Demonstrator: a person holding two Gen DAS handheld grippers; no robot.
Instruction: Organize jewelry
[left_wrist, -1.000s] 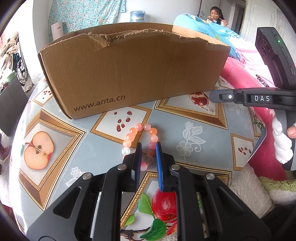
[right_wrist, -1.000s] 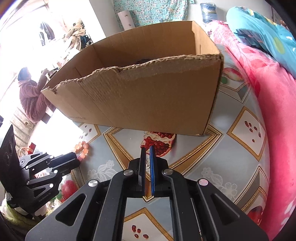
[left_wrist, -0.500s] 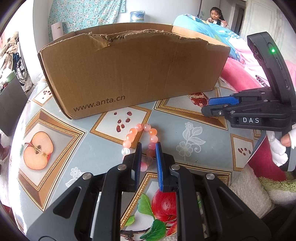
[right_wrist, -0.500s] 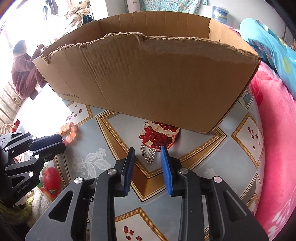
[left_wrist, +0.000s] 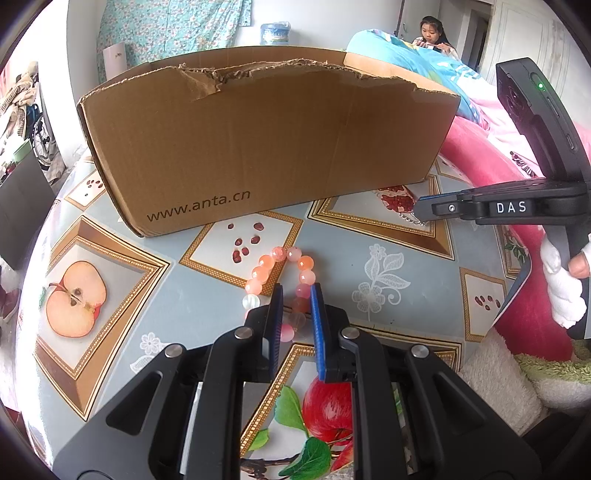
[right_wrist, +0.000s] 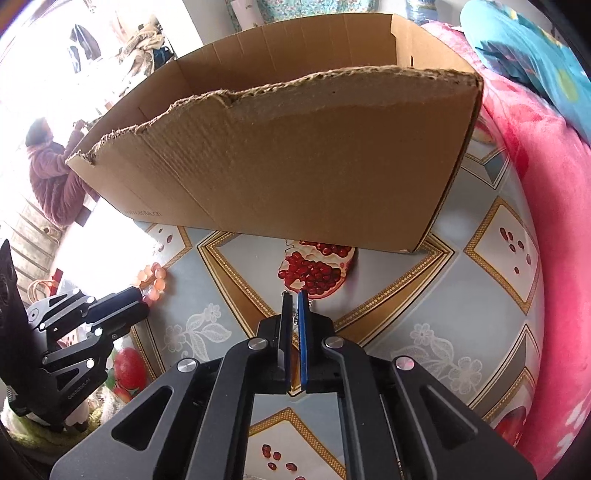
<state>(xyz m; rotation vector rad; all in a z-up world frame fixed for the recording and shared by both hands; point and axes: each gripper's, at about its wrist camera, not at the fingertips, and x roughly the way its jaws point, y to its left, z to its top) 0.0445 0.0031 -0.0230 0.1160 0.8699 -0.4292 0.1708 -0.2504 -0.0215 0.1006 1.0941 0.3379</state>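
My left tool (left_wrist: 296, 291) is clamped on the pink bead bracelet (left_wrist: 280, 275), on the counter (left_wrist: 192, 295) just before the cardboard box (left_wrist: 258, 140). My right tool (right_wrist: 293, 299) has just closed, pinching the silver chain (left_wrist: 415, 218) near that box's right corner.

Glossy bead bracelet (left_wrist: 280, 273); matt cardboard box (left_wrist: 258, 147)

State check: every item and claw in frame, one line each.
Left claw: closed on the bead bracelet.
Bead bracelet: on the tablecloth, near end between the left pads.
Right claw: has just been closing, now shut on the silver chain.
Silver chain: pinched at the right claw's tips, on the tablecloth.
Cardboard box: upright, top open, rim torn, contents hidden.
Tablecloth: flat.
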